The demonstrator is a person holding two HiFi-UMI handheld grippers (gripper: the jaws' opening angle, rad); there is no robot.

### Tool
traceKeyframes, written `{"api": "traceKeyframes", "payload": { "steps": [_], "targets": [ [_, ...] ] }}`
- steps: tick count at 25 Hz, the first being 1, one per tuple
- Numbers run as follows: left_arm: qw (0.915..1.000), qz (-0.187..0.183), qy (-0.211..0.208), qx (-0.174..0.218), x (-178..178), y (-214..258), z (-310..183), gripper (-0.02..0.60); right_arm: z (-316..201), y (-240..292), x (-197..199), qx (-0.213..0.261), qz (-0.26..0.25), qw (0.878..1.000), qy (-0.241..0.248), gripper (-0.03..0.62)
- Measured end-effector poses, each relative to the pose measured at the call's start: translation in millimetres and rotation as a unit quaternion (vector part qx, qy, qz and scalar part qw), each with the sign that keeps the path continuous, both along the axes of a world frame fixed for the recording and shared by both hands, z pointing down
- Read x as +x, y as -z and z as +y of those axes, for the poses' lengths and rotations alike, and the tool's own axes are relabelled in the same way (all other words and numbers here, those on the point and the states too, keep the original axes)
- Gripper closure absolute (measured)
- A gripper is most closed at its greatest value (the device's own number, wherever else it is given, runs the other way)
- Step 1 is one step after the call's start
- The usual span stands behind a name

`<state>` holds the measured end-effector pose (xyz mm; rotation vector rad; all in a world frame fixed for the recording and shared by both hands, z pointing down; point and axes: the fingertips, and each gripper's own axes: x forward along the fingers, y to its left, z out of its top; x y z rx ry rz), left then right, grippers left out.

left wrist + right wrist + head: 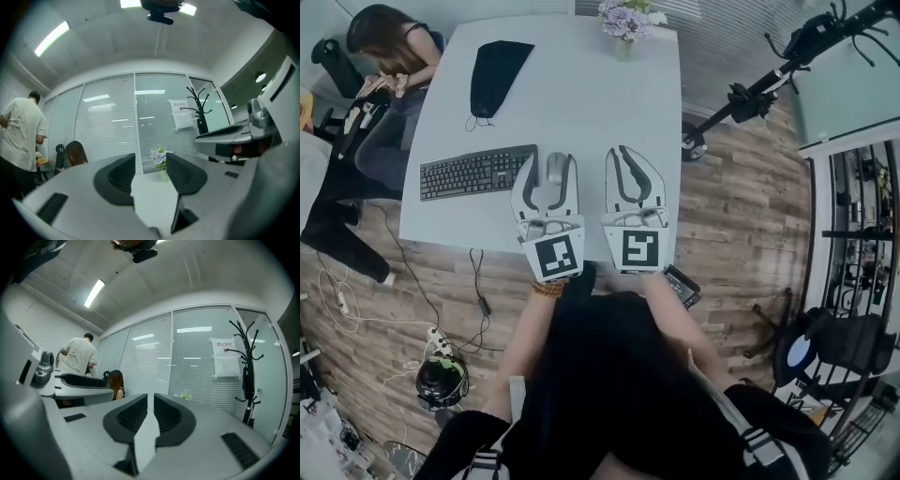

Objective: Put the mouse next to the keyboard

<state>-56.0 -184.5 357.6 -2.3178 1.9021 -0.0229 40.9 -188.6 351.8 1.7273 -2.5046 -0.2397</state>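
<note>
The white table [581, 103] carries everything. The black keyboard [478, 172] lies just left of the left gripper [553, 159], its right end touching or under that gripper's left finger. The mouse [556, 170] is small, rounded and pale grey, and its long axis runs the way the jaws point. It lies flat on the table between the left gripper's jaws, close to the keyboard's right end. Those jaws stand fairly wide on either side of it; from the head view there seems to be a thin gap on each side, though I cannot be sure the pads are clear of it. The right gripper [619, 150] sits just to the right, level, with its jaws drawn almost together and nothing between them.

Ahead of both grippers the tabletop is bare and open for a good stretch. The near edge runs just behind them, close to the person's body. The right edge lies a little beyond the right gripper, with wooden floor [731, 216] past it.

A seated person [389, 47] is at the far left corner, well apart from the grippers. A black pouch [497, 67] lies ahead and left of the left gripper, beyond the keyboard. A small vase of pale flowers [625, 23] stands at the far edge, straight ahead of the right gripper. A dark stand [769, 80] leans over the floor to the right. Only the keyboard's end crowds the mouse.
</note>
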Motion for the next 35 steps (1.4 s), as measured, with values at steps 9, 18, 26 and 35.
{"api": "traceKeyframes", "payload": {
  "steps": [9, 18, 26, 35],
  "targets": [
    [1.0000, -0.007, -0.005, -0.005, 3, -7, 2, 0.405, 1, -6, 0, -0.001, 0.009, 1.000, 0.002, 0.565],
    [0.9999, -0.006, -0.006, -0.012, 0, -16, 0, 0.449, -2, -12, -3, -0.007, 0.016, 1.000, 0.004, 0.565],
    [0.9996, -0.001, -0.016, -0.024, 1, -20, -2, 0.485, -6, -19, -4, -0.013, 0.022, 1.000, 0.006, 0.565],
    [0.9998, 0.006, -0.019, -0.009, 0, -19, -7, 0.529, -11, -22, -10, -0.012, 0.020, 1.000, 0.013, 0.565]
  ]
}}
